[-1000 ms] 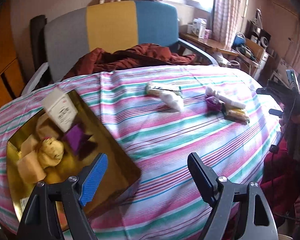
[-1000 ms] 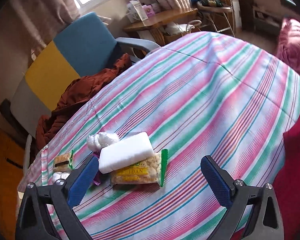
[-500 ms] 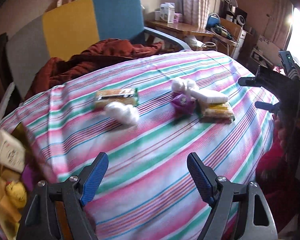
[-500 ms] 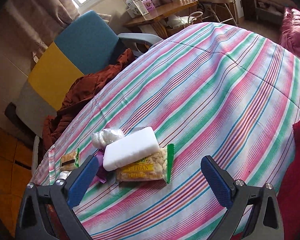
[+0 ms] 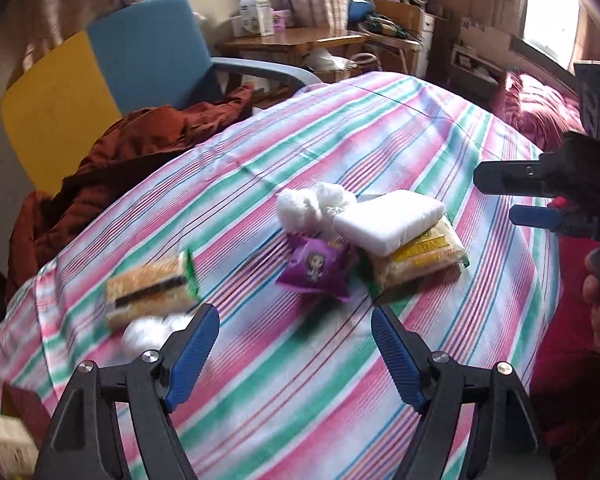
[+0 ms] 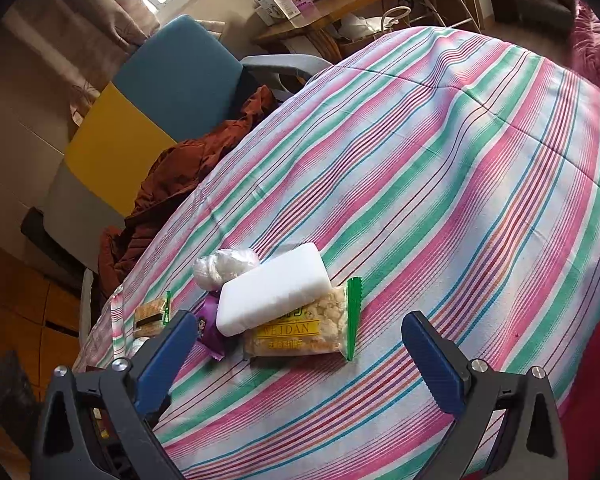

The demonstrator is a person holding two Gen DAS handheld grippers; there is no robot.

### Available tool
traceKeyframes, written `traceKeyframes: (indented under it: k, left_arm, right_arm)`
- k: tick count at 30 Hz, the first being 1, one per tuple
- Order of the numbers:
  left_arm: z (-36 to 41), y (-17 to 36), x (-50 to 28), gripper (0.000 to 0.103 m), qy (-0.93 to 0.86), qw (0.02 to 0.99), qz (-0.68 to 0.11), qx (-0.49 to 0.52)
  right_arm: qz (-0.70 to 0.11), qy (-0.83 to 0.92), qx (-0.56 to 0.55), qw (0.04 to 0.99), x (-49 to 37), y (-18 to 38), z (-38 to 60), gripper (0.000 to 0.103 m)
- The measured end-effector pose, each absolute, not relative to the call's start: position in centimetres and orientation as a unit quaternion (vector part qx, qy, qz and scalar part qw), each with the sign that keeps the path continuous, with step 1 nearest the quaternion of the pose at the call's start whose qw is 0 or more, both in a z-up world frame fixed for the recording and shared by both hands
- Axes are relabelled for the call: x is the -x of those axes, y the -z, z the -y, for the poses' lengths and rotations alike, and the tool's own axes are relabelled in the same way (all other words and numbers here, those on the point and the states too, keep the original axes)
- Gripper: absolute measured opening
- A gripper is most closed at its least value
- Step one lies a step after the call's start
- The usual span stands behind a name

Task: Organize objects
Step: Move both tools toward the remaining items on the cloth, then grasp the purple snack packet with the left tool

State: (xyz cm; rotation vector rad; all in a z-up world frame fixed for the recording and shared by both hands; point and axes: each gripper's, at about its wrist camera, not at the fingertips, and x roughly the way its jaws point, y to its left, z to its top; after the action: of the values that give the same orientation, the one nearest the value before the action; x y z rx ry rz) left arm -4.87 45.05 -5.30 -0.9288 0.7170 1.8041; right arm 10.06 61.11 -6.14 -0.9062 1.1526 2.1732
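— What's crowding the pile?

— I see a white foam block lying across a clear "WEIDAN" snack packet, a glossy purple cartoon sachet just beside them, a fluffy white wad behind, all on the striped cloth.

— Jaws?

— My left gripper and right gripper are both spread wide, empty, above the cloth.

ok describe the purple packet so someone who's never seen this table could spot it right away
On the striped tablecloth, find the small cluster of snacks near the middle. The purple packet lies at its front edge, just left of the white block that sits on the yellow snack bag. It alone is purple, with a cartoon girl's face printed on it.
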Motion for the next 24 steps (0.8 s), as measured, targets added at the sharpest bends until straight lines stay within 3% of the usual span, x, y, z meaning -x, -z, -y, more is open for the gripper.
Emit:
traceKeyframes:
  k: [12, 13, 15, 17, 24]
  left_arm:
    - [-51.1, 9.3, 6.9, 0.079, -0.704, 0.484, -0.341, 0.392]
    - [-51.3, 9.6, 7.0, 0.076, -0.702, 0.486, -0.34, 0.394]
    - [-51.4, 10.0, 7.2, 0.052, -0.696, 0.492, -0.333, 0.404]
    - [-51.3, 10.2, 7.1, 0.042, -0.696, 0.496, -0.323, 0.405]
    - [-47.2, 11.3, 6.7, 0.039, -0.706, 0.486, -0.273, 0.437]
  right_arm:
    - [-0.435, -0.798, 0.34, 0.24, -9.7, 6.5, -61.3, 0.103]
    - [-0.435, -0.798, 0.34, 0.24, -9.7, 6.5, -61.3, 0.103]
    - [-0.435, -0.798, 0.341, 0.24, -9.6, 6.6, -61.3, 0.103]
    - [-0.435, -0.797, 0.344, 0.239, -9.6, 6.8, -61.3, 0.103]
    - [-0.429, -0.796, 0.351, 0.243, -9.4, 6.9, -61.3, 0.103]
